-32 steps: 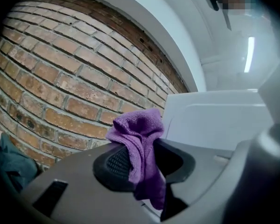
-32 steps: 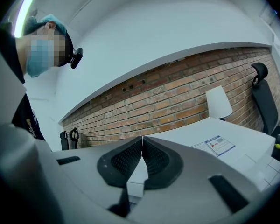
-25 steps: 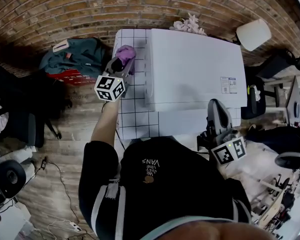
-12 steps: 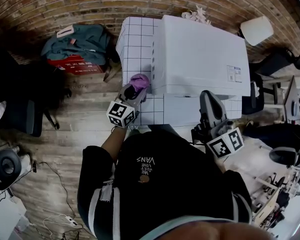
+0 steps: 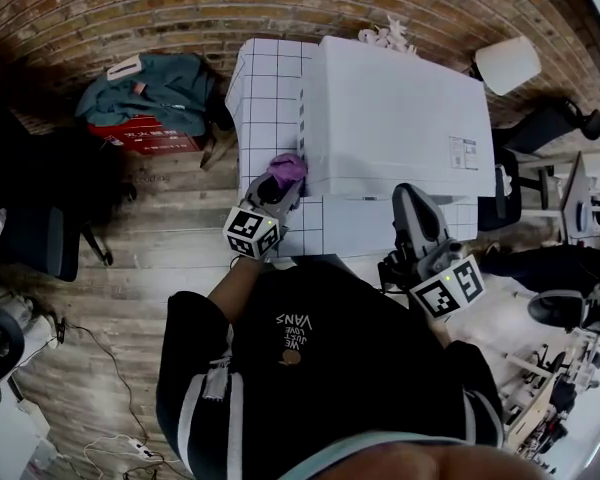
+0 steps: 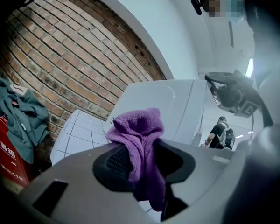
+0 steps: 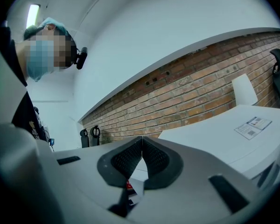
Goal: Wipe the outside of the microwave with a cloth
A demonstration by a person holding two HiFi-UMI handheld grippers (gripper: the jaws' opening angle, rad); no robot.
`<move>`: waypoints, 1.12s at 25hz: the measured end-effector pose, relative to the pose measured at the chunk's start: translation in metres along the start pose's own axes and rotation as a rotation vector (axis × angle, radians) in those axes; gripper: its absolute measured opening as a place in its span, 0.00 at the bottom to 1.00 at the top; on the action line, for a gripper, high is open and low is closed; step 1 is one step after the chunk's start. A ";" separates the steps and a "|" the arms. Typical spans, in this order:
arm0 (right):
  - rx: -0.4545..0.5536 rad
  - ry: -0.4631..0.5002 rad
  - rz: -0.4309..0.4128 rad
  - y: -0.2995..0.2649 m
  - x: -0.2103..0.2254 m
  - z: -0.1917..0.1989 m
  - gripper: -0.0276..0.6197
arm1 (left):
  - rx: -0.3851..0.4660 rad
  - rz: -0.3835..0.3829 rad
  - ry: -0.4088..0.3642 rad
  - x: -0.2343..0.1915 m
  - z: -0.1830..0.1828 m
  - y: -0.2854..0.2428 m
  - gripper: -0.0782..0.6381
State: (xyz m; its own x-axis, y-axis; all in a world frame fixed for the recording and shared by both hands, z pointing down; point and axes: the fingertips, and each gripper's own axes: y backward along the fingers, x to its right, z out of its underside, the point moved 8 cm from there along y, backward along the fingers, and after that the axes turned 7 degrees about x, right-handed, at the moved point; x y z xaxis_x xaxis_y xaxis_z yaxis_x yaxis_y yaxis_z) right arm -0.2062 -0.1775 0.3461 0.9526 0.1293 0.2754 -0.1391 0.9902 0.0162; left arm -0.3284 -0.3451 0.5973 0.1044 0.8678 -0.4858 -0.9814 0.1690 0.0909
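Observation:
A white microwave (image 5: 400, 118) stands on a white gridded table (image 5: 265, 98) against the brick wall. My left gripper (image 5: 280, 180) is shut on a purple cloth (image 5: 287, 167), which sits at the microwave's near left corner. In the left gripper view the purple cloth (image 6: 139, 139) hangs folded between the jaws, with the microwave (image 6: 163, 106) just beyond it. My right gripper (image 5: 410, 208) is at the microwave's near right front, its jaws shut with nothing between them. The right gripper view shows the microwave top (image 7: 233, 129) to the right.
A teal bag (image 5: 155, 88) and a red box (image 5: 145, 131) lie on the wooden floor left of the table. A white lamp shade (image 5: 507, 63) and a black chair (image 5: 560, 123) stand to the right. White crumpled stuff (image 5: 385, 36) sits behind the microwave.
My left gripper has drawn the purple cloth along the microwave's left side from the far end toward the near corner. The right gripper shifted slightly left and up.

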 end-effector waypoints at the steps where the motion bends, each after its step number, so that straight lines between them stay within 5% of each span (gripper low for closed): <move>1: -0.002 0.000 0.002 -0.001 0.002 -0.001 0.04 | 0.008 -0.006 0.003 -0.004 -0.002 -0.005 0.29; 18: -0.012 0.014 0.029 -0.013 0.058 -0.024 0.04 | 0.048 -0.132 -0.058 -0.128 -0.049 -0.147 0.29; 28: -0.003 0.001 0.069 -0.007 0.083 -0.028 0.04 | 0.039 -0.189 -0.059 -0.159 -0.065 -0.177 0.29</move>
State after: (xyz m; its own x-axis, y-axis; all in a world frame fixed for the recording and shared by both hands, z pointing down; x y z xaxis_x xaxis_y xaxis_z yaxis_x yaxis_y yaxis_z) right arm -0.1190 -0.1721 0.3423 0.9410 0.1975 0.2748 -0.2038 0.9790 -0.0060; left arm -0.1821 -0.5438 0.6018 0.2969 0.8444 -0.4459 -0.9365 0.3488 0.0369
